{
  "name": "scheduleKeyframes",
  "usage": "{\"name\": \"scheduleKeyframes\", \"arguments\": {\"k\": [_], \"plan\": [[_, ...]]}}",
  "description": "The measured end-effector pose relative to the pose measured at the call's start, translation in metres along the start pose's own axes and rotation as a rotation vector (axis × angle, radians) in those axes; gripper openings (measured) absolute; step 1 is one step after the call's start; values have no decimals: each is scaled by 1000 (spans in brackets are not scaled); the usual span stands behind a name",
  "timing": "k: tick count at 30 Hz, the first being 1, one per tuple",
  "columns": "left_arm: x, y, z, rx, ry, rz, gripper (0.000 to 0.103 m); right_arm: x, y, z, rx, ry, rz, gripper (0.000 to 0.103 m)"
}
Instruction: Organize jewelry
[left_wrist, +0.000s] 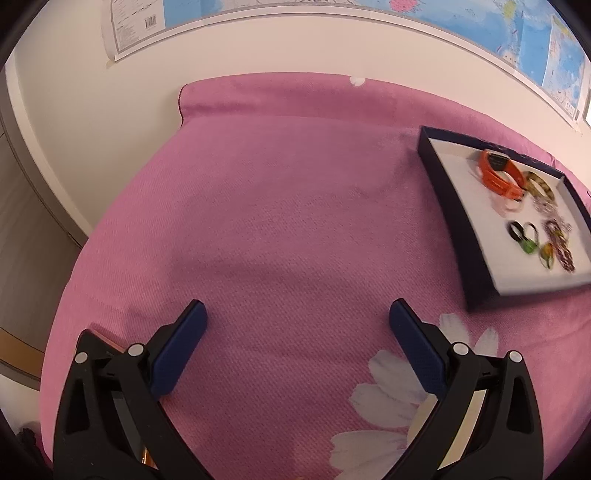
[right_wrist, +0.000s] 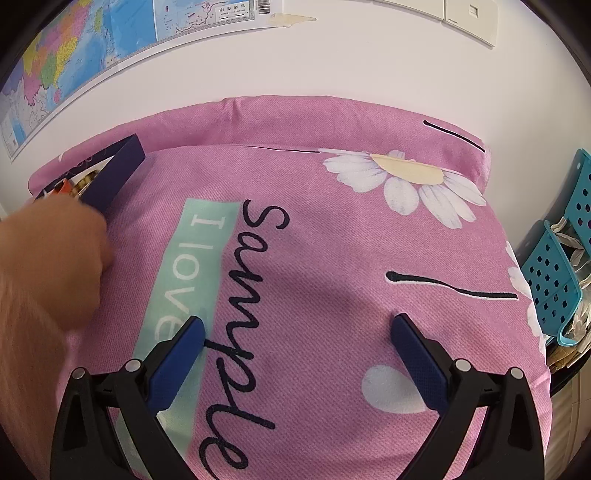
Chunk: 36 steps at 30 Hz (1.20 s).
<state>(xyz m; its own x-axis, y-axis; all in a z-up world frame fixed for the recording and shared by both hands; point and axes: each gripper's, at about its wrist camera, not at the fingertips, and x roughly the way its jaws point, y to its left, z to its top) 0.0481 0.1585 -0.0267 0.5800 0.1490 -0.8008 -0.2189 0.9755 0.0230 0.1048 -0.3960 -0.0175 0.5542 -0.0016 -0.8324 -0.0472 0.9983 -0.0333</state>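
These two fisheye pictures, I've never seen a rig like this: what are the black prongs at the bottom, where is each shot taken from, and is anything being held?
No robot: a person holds a clamp tool in each hand, with a camera looking along its fingers. The left hand-held gripper is open and empty above a pink cloth. To its right lies a dark jewelry tray with an orange watch and rings and bracelets. The right hand-held gripper is also open and empty. In its view a bare hand is at the left by the tray's wall.
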Motion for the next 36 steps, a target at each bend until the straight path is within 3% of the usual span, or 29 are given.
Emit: {"name": "scheduleKeyframes", "arguments": {"k": [36], "plan": [[2, 0, 2, 1, 6, 9, 98, 1, 0, -1, 0, 0, 0, 98]]}}
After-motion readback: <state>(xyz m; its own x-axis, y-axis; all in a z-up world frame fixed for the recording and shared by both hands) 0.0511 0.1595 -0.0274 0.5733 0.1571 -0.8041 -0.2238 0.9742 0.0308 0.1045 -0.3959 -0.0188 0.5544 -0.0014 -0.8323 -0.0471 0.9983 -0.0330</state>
